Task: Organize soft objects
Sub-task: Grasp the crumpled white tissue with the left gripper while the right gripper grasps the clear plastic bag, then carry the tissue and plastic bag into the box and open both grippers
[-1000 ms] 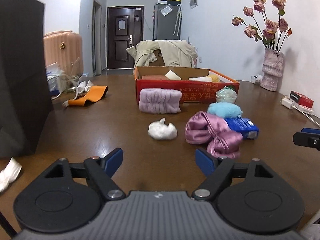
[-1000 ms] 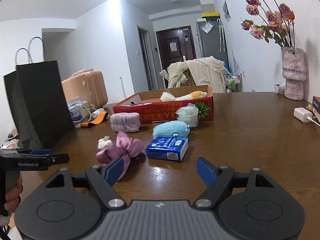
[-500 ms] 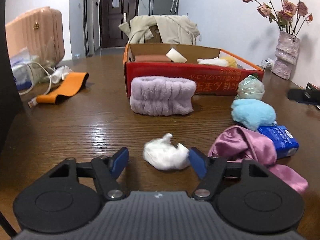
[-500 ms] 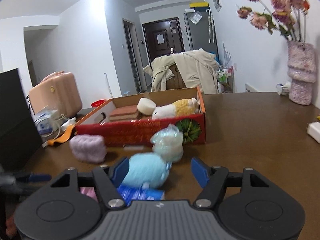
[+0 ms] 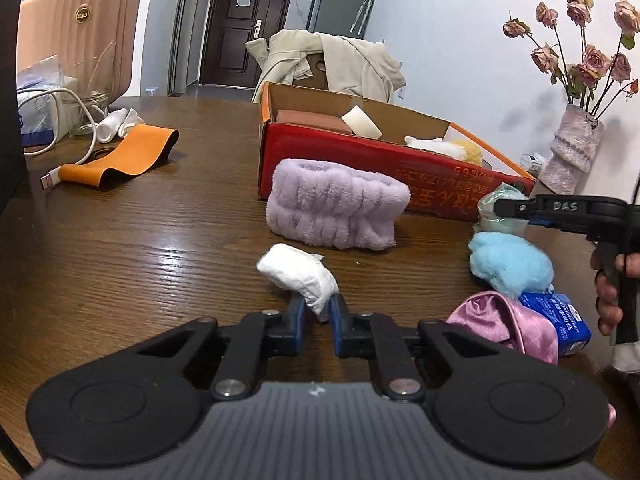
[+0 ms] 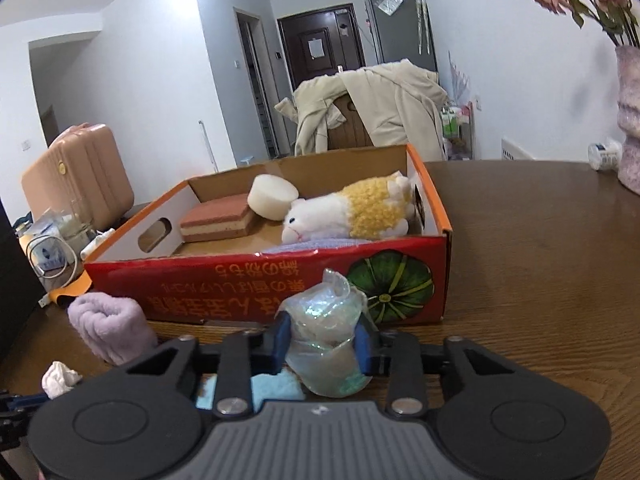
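My left gripper [image 5: 318, 310] is shut on a small white cloth wad [image 5: 298, 274], held just above the table. My right gripper [image 6: 324, 338] is shut on a clear crinkled plastic bundle [image 6: 326, 344], right in front of the red cardboard box [image 6: 248, 284]. The box holds a plush sheep [image 6: 352, 210], a brown sponge [image 6: 218, 222] and a white round sponge [image 6: 272, 196]. A lilac fluffy headband [image 5: 336, 214] lies before the box. A blue fluffy ball [image 5: 510, 264] and a pink satin scrunchie [image 5: 506, 326] lie to the right.
A blue tissue pack [image 5: 556, 322] lies by the scrunchie. An orange band [image 5: 124, 156], cables and a glass jar [image 5: 86, 116] sit at the left. A vase of dried roses [image 5: 572, 152] stands at the right. A black bag edge [image 5: 8, 80] is far left.
Both grippers have closed: the left on the white wad, the right on the clear plastic bundle. The right gripper moved forward to the box front, past the blue ball.
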`<state>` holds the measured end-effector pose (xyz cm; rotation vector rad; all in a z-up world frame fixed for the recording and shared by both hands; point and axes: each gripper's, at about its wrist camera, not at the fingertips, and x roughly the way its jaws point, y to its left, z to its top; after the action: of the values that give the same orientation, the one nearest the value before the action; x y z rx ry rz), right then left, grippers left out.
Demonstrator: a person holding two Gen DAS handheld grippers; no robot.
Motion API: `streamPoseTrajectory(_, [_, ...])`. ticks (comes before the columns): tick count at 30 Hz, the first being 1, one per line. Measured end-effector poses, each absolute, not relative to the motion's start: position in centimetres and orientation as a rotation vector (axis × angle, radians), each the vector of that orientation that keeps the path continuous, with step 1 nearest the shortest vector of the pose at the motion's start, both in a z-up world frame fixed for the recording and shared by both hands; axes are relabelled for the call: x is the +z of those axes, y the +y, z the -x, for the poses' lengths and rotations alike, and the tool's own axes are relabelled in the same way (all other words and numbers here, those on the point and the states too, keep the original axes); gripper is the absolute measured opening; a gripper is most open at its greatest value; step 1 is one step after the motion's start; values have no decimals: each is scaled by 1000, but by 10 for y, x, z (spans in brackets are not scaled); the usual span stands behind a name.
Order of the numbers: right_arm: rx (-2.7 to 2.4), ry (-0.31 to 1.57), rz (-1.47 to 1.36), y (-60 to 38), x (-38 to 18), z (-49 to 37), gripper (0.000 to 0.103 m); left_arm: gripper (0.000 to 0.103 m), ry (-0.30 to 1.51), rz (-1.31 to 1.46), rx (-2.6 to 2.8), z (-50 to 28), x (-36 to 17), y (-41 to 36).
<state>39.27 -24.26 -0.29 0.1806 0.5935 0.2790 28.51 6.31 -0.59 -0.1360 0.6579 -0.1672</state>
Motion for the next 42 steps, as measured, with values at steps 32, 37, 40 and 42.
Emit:
streamPoseTrajectory(32, [449,409,-232,-288,85,-292,26,7,439,5,-372,-283,115,-2])
streamPoseTrajectory(37, [474,492,-316,-291,100,-416,27,7,525,-33,-435,-418,134,-35])
streamPoseTrajectory(40, [431,596,-288,-280,92,-498,27,7,585,-73,-403,-499,129,-58])
streamPoseTrajectory(42, [405,647,-270,-272,81,-541,27,7,642,-66,-391,-545,117,-69])
